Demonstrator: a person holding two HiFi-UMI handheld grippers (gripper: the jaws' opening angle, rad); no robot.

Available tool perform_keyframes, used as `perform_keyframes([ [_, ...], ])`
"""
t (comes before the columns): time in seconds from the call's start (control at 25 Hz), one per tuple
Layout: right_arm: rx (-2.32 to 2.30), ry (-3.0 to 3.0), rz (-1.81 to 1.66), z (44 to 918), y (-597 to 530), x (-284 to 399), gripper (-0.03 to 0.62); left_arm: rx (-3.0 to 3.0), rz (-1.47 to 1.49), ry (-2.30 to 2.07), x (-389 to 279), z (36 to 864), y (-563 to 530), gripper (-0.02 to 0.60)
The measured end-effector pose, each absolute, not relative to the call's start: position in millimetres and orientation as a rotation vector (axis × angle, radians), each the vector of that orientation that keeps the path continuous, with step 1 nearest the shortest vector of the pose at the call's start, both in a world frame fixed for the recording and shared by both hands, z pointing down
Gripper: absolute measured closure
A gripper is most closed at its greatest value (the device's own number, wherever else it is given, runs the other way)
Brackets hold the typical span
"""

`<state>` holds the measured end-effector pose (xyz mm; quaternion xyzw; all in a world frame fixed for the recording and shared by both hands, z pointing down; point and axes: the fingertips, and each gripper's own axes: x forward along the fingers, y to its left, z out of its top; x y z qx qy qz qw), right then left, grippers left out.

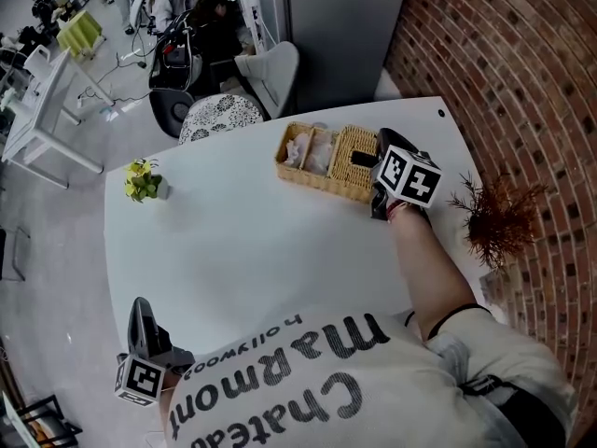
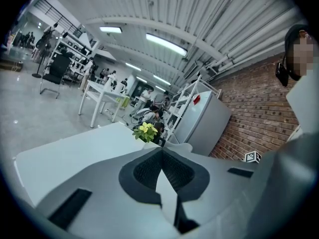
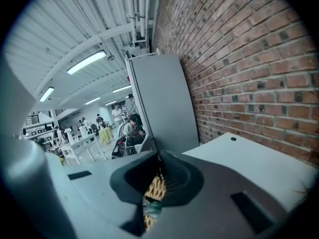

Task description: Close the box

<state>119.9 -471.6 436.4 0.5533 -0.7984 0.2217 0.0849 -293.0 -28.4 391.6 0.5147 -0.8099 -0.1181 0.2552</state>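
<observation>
Two grippers show: the right gripper (image 3: 159, 163) has its jaws pinched almost shut on the woven lid (image 1: 353, 152) of the basket box (image 1: 308, 177), which sits at the far side of the white table (image 1: 252, 241). The left gripper (image 2: 160, 153) is closed on nothing. I think the lid should go down slowly and land flat, without pushing the box.

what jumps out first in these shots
The wicker box at the white table's far side, with the right tool clamped on its woven lid. Next, the small yellow flowers at the table's left edge and the brick wall on the right.
</observation>
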Motion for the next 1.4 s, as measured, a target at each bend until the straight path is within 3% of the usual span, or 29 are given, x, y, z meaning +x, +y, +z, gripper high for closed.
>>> perform_keyframes([
  [1.4,1.610,-2.247,0.627,462,-483,116,0.575,1.373,-0.301,-2.187,-288,405,-34,0.581],
])
